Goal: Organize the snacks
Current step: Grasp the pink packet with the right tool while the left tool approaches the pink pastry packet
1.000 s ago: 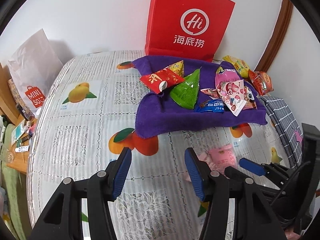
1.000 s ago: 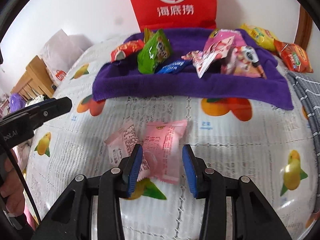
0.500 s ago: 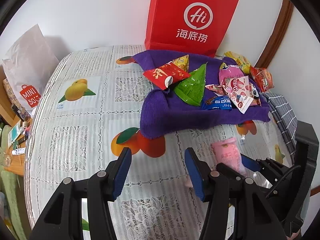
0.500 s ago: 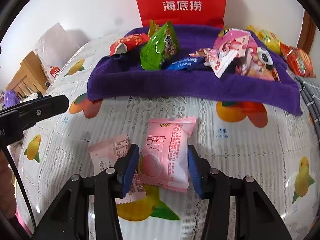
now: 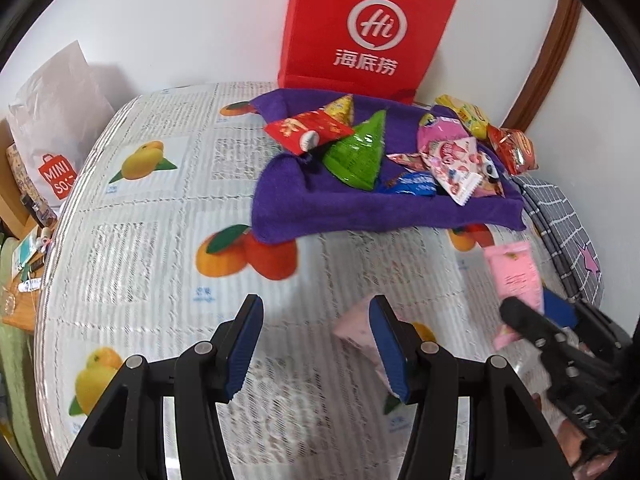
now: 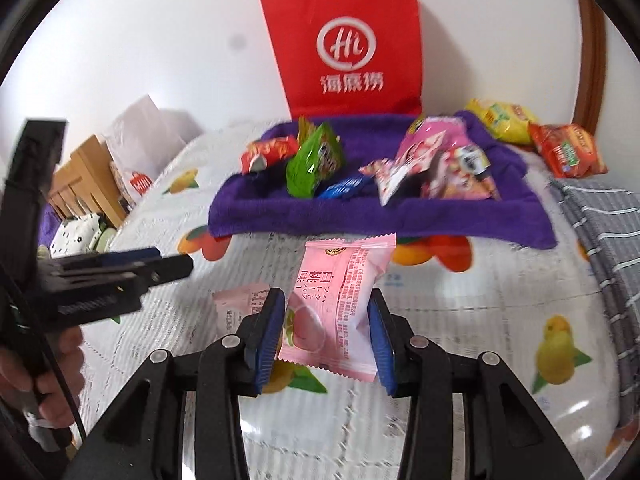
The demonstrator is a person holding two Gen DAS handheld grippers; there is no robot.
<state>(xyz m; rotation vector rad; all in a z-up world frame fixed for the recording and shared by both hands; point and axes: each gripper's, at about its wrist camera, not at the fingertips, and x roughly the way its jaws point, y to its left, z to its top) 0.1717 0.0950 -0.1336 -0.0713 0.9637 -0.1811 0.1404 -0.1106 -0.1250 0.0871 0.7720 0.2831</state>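
Lower centre of right wrist view: right gripper (image 6: pixel 327 334) pinches flat pink peach-print snack packet (image 6: pixel 340 308), lifted off table. Advice: keep squeeze, carry level to purple towel (image 6: pixel 380 220), clear its front fold. Left gripper (image 5: pixel 316 346) spread, empty; second pale pink packet (image 5: pixel 358 326) beside its right finger.

Left wrist view: low over tablecloth (image 5: pixel 152 248), facing red bag (image 5: pixel 366 32).
Right wrist view: nearer, same heading.
Shared: purple towel (image 6: pixel 360 220), snacks.
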